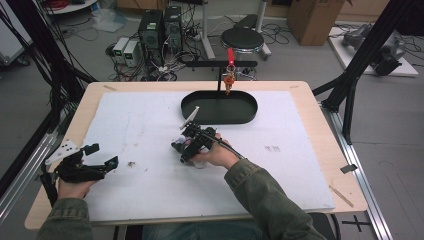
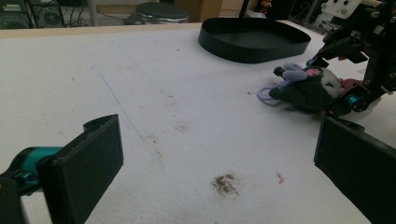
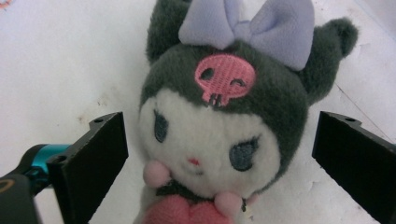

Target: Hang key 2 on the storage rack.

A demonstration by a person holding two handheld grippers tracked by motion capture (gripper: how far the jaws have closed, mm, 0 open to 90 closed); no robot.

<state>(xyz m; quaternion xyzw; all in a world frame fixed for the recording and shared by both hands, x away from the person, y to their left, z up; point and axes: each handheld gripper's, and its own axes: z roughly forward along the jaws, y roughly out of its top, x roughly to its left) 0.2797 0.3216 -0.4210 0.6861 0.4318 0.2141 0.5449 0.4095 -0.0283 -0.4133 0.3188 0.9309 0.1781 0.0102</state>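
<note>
My right hand-held gripper (image 3: 219, 154) spread wide, jaws either side of plush doll (image 3: 219, 126) lying on tabletop (image 1: 150, 125), not yet touching. Doll soft, light, squashy; best pinch across head. Left hand-held gripper (image 2: 219, 163) apart, holding nothing, well off.

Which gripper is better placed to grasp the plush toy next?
Right. The right gripper has its open jaws on either side of the plush toy. The left gripper is open too, but sits well away from it.
</note>
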